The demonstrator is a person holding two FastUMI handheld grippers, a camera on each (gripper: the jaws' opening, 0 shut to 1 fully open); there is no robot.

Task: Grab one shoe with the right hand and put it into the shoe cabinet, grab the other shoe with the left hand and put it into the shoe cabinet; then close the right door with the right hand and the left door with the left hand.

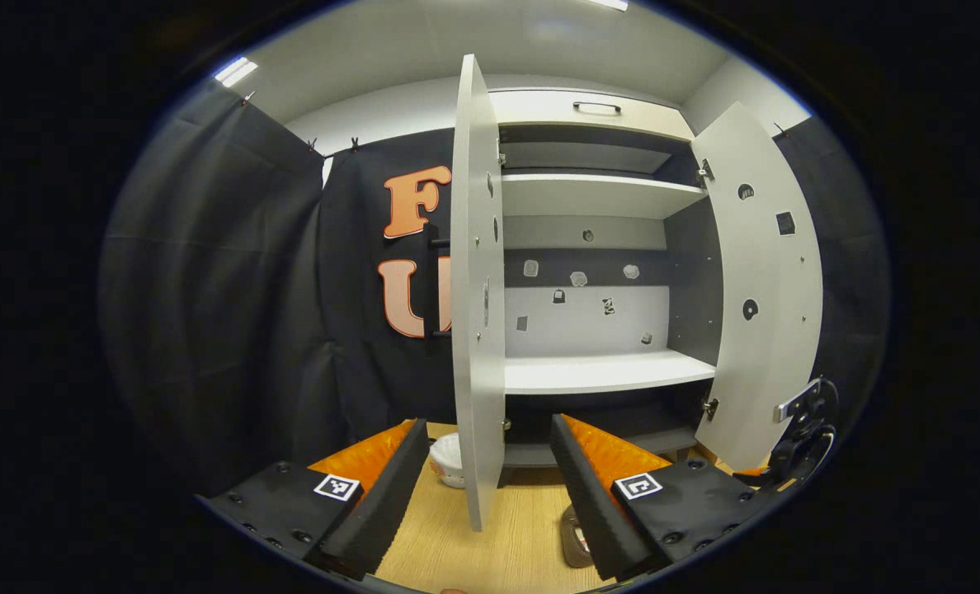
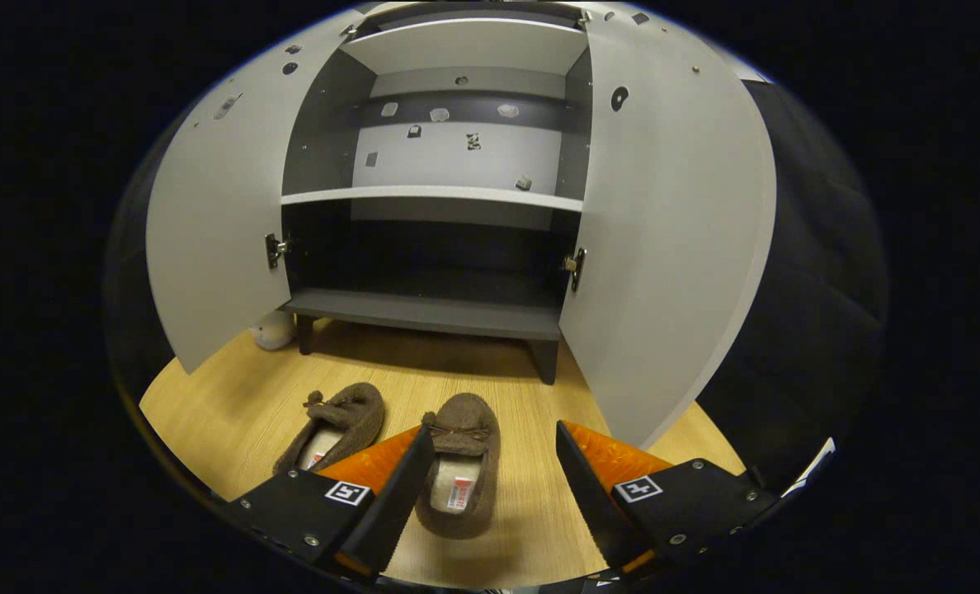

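the right gripper (image 2: 490, 478) hangs low over the wooden floor (image 2: 539, 388) with its jaws wide, and the right-hand shoe (image 2: 459, 462) lies between them, toe toward the shoe cabinet (image 2: 432, 309). the other shoe (image 2: 335, 425) sits just beside it to the left, apart from it. neither shoe is gripped yet. both doors stand open, the left door (image 2: 209, 223) and the right door (image 2: 663, 239), and the dark bottom compartment is bare.

to do this grab well, i judge the jaws should drop straight down around the shoe's middle, clear of the neighbour, and pinch the soft sides firmly before lifting, since the plush upper will likely give.

the left gripper (image 1: 486, 487) waits higher up, jaws wide and holding nothing, facing the edge of the left door (image 1: 475, 289). a small white object (image 1: 447, 459) rests on the floor behind that door.
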